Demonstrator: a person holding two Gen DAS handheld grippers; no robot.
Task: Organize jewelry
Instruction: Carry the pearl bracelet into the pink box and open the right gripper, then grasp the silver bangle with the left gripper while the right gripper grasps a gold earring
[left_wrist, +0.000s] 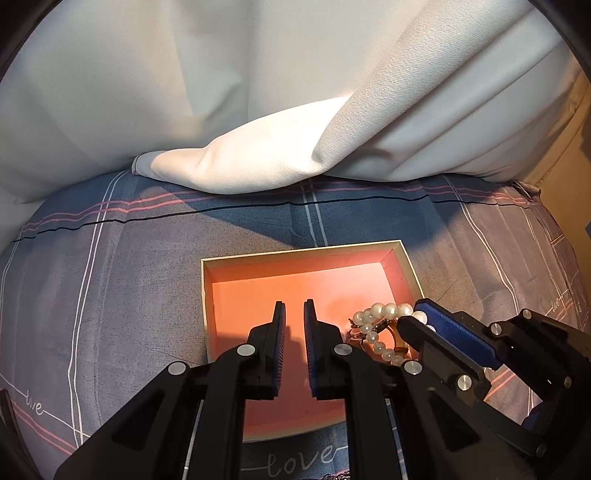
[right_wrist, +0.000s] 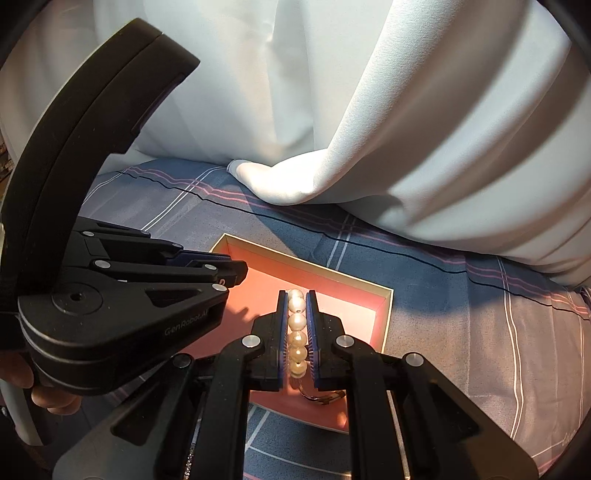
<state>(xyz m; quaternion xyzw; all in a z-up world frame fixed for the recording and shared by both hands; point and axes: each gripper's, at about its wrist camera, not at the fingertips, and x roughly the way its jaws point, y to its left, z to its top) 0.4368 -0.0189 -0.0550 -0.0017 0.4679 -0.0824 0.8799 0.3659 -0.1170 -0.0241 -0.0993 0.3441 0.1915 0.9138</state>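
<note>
The right gripper (right_wrist: 296, 332), black with blue ribbed pads, is clenched on a strand of round white pearl beads (right_wrist: 296, 323); 6 pearls line up between its jaws. The strand hangs over the shallow cardboard box with a salmon-pink inside and cream rim (left_wrist: 301, 252), at its right side, with a gold-coloured clasp piece (right_wrist: 321, 398) dangling below. The left gripper (left_wrist: 294, 332) is over the same box, its jaws nearly together and holding nothing. The box lies on a blue-grey checked bedsheet (left_wrist: 110, 288) beside a white folded cloth (left_wrist: 258, 155).
</note>
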